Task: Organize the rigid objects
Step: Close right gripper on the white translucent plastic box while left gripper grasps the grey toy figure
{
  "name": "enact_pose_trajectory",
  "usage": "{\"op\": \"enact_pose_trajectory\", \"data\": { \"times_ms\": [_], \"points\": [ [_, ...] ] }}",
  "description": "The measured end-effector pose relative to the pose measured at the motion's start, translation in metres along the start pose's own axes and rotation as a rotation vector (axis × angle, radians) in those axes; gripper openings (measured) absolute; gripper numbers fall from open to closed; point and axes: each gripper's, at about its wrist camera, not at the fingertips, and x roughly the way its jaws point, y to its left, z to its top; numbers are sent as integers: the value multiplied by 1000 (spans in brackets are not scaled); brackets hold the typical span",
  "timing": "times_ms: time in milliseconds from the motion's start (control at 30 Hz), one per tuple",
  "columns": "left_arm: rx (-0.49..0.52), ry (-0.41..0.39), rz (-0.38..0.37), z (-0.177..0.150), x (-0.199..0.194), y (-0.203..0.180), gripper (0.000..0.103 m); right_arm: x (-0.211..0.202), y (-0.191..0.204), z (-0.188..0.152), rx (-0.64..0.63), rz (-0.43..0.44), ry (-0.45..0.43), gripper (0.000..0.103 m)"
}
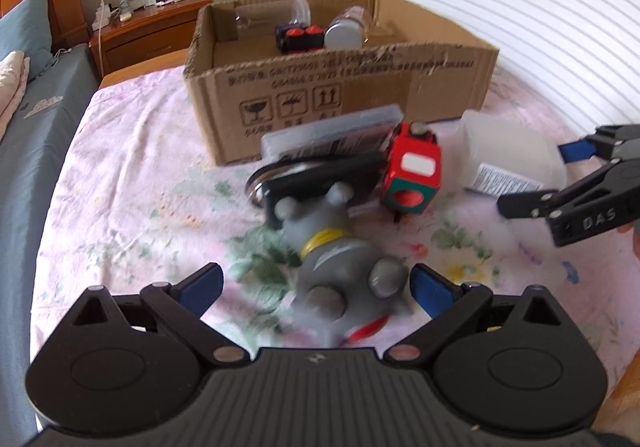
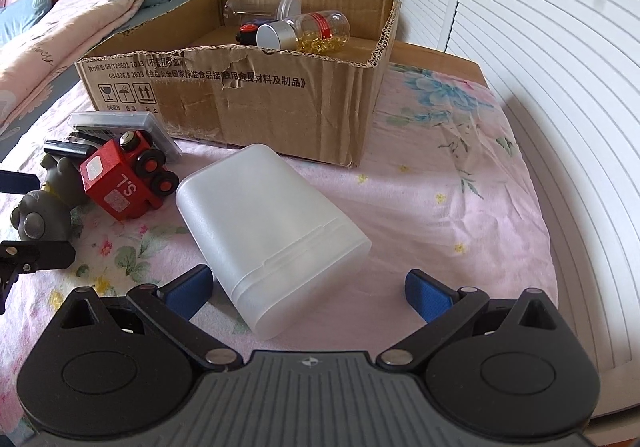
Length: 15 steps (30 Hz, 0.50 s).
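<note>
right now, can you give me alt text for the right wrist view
An open right gripper hovers over a frosted plastic container lying on a floral bedsheet, the container between its blue pads. Behind sits a cardboard box holding bottles; a red toy train and grey toy lie left.

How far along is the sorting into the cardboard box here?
Partly done: the cardboard box already holds two clear jars and a dark toy. Both grippers are open, the left gripper around the grey figure, the right gripper around the white container. The red toy train and flat case remain outside.
</note>
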Motion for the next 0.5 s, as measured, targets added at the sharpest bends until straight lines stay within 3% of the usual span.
{"op": "enact_pose_trajectory", "data": {
  "times_ms": [100,400,500],
  "points": [
    [-13,15,-3,-7,-9,11,99,-1,0,-1,-5,3,-7,103],
    [-66,37,176,-17,-15,50,101,-2,0,-3,-5,4,-21,103],
    [-101,40,195,-14,-16,53,99,-2,0,-4,-5,3,-25,103]
  ]
}}
